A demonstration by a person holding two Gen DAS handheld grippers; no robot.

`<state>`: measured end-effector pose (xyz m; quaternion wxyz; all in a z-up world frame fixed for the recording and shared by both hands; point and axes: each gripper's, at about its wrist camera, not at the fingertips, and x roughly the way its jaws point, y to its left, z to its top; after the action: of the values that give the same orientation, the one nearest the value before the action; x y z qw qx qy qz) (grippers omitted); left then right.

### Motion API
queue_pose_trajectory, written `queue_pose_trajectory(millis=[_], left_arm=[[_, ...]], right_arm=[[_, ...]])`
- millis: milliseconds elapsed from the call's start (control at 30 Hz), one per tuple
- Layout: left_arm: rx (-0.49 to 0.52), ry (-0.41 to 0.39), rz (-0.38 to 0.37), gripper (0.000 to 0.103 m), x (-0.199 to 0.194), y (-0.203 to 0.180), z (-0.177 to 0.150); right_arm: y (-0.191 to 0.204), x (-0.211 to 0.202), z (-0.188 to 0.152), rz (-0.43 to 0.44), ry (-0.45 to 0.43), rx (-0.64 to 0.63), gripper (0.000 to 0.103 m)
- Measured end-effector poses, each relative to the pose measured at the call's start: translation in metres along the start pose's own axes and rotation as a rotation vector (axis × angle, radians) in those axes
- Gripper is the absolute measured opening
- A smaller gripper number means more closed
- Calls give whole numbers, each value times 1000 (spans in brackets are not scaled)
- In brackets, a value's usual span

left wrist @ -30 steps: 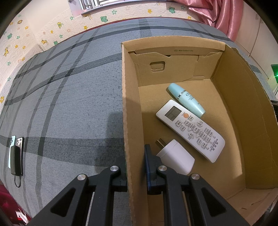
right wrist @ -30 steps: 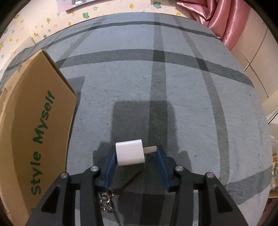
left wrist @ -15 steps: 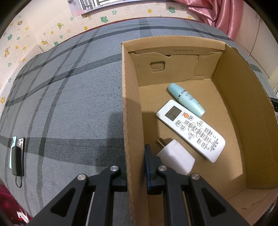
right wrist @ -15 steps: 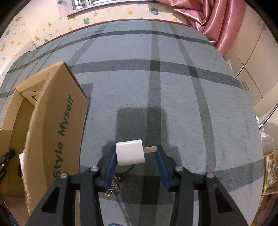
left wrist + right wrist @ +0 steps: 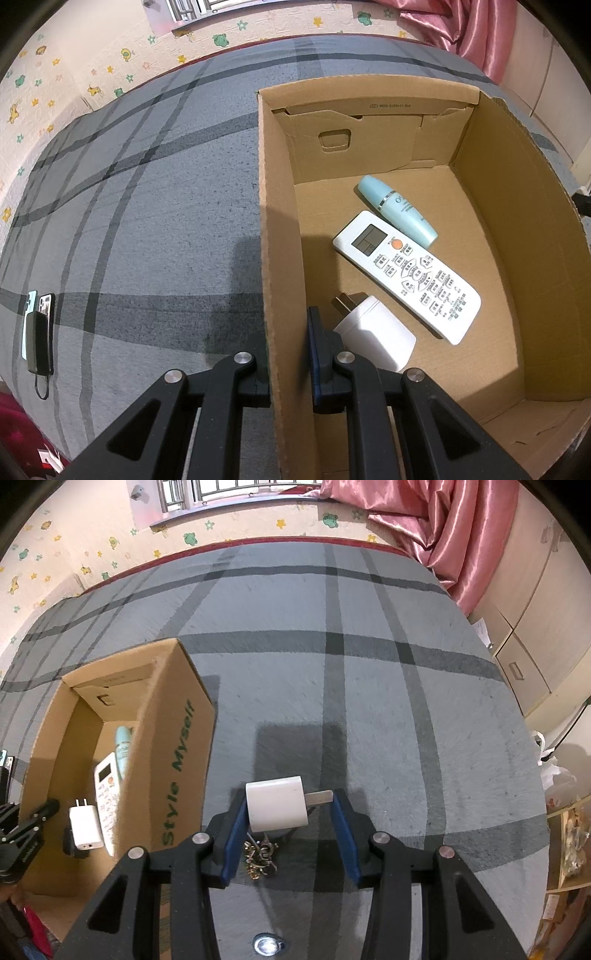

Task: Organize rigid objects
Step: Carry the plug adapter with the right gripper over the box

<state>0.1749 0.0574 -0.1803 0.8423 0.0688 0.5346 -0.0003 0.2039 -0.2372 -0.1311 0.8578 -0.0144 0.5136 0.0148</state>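
My left gripper point(image 5: 286, 343) is shut on the left wall of the open cardboard box point(image 5: 275, 229), one finger outside and one inside. In the box lie a white remote point(image 5: 406, 275), a pale blue bottle point(image 5: 397, 210) and a white plug adapter point(image 5: 373, 334). My right gripper point(image 5: 290, 827) is shut on a white charger plug point(image 5: 277, 803), held sideways with its prong against the right finger, above the grey striped carpet. The box point(image 5: 173, 753) stands to its left, with the adapter point(image 5: 85, 827) visible inside.
A bunch of keys point(image 5: 260, 858) lies on the carpet under my right gripper. Phones and a power bank point(image 5: 37, 332) lie on the carpet far left. A pink curtain point(image 5: 424, 528) and cabinets point(image 5: 532, 602) stand at the right.
My right gripper has risen with the charger plug, so the box interior and the keys below have come into view. My left gripper has kept its hold on the box wall.
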Motion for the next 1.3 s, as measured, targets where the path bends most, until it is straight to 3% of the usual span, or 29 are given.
queue_pose_trajectory(millis=[633,1300], left_arm=[[-5,0,-1,14,-1,0,1],[-9,-1,-4,14,0,0,1]], right_arm=[[58,-44,7,57,-69,-82,47],[148,-37,-6,153,-42,-211,47]])
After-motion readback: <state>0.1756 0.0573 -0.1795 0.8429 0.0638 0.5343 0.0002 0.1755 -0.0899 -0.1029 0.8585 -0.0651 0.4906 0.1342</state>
